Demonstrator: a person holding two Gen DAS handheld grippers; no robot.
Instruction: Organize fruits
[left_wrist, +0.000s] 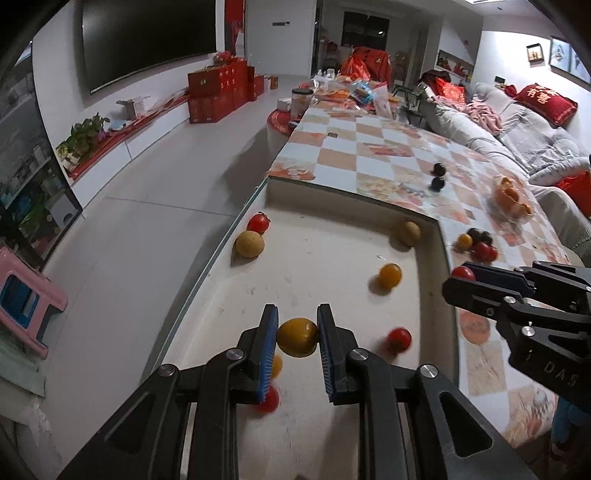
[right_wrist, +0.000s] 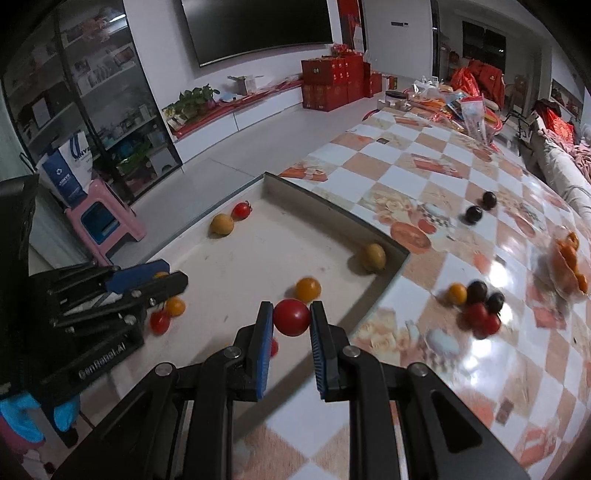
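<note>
My left gripper (left_wrist: 297, 321) is shut on a yellow cherry tomato (left_wrist: 297, 337), held above the white tray (left_wrist: 314, 258). My right gripper (right_wrist: 291, 312) is shut on a red cherry tomato (right_wrist: 291, 316) over the tray's (right_wrist: 258, 251) near right corner; it also shows at the right of the left wrist view as the right gripper (left_wrist: 456, 278). In the tray lie several small fruits: a red tomato (left_wrist: 258, 223), a tan round fruit (left_wrist: 250, 243), an orange tomato (left_wrist: 390, 275) and another red tomato (left_wrist: 399, 339). On the checked tablecloth, a cluster of dark, red and yellow fruits (right_wrist: 476, 302) sits beside the tray.
Two dark fruits (right_wrist: 480, 206) lie farther out on the tablecloth (right_wrist: 424, 177), and a clear bag of oranges (right_wrist: 565, 266) sits toward its right edge. Snack packets crowd the table's far end. A pink stool (right_wrist: 103, 221) stands on the floor at left, a sofa (left_wrist: 517, 125) at right.
</note>
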